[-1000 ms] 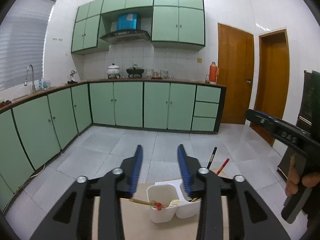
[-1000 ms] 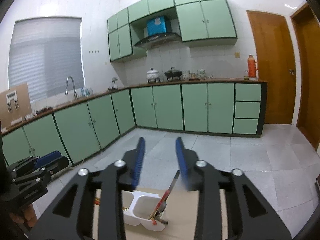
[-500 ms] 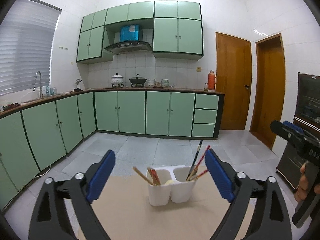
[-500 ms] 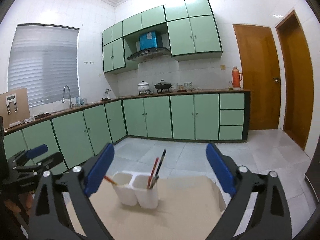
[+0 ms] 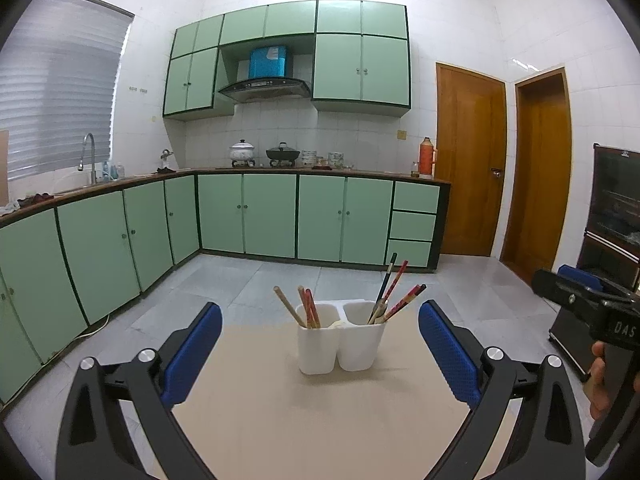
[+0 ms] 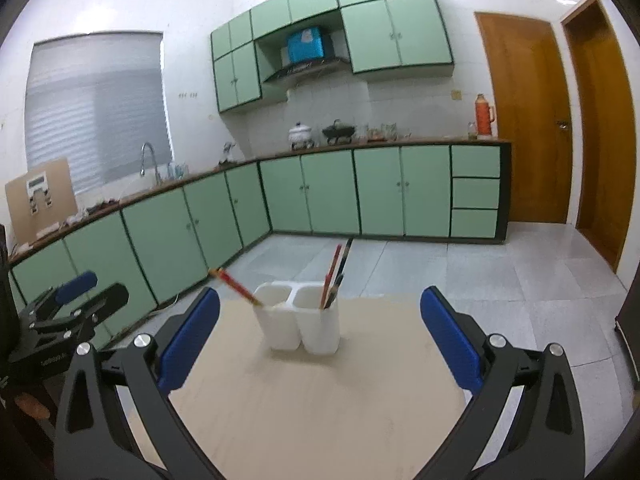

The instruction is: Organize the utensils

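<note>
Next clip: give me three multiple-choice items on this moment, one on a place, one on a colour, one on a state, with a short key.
1. Where does the white two-compartment holder stand?
A. on the beige table
B. on the kitchen counter
C. on the floor tiles

2. What colour are the pads on the gripper fingers?
A. red
B. blue
C. green

3. What is between the fingers of the left gripper and the right gripper?
A. a chopstick in each
B. the holder in one
C. nothing; both jaws are opening

Key:
1 A, its base rests on the beige surface in both wrist views.
2 B, each finger carries a blue textured pad.
3 C, the fingers stand wide apart and short of the holder, and the chopsticks lean inside its compartments.
</note>
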`<state>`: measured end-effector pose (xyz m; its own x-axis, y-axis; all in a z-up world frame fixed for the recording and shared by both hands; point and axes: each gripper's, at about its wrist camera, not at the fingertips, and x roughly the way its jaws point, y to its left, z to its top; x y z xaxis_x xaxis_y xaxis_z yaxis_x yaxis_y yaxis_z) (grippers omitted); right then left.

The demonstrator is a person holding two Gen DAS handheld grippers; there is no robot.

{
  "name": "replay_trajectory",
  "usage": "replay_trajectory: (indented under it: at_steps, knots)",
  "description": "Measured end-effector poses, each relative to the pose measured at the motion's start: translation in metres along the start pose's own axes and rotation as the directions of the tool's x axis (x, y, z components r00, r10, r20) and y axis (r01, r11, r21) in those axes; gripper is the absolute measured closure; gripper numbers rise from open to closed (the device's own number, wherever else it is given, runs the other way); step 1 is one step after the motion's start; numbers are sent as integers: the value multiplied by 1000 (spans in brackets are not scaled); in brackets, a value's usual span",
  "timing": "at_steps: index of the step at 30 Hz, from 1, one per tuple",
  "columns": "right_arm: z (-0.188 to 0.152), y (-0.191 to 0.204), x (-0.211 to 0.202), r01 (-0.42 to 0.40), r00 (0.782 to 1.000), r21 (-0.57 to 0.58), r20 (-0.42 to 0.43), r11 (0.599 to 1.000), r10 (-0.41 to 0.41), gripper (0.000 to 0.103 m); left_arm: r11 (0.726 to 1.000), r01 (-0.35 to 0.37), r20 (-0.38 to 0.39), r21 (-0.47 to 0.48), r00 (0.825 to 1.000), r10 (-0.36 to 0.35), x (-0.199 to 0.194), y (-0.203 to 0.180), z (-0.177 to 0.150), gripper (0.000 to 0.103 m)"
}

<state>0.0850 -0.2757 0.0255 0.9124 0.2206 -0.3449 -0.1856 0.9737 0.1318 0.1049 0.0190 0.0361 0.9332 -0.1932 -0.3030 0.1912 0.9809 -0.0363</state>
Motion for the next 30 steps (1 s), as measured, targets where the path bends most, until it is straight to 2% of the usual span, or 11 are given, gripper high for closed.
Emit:
replay_trajectory:
  at_steps: [6, 30]
  knots:
    - [-4, 23, -10, -18, 1000, -50, -1, 999, 18, 5, 1000, -4, 9, 0, 1000, 4, -16, -2, -1, 6]
    - [-3, 52, -28, -41, 999, -95, 3, 995, 42, 6, 1000, -19, 57, -10, 998, 19, -53, -3, -3, 6]
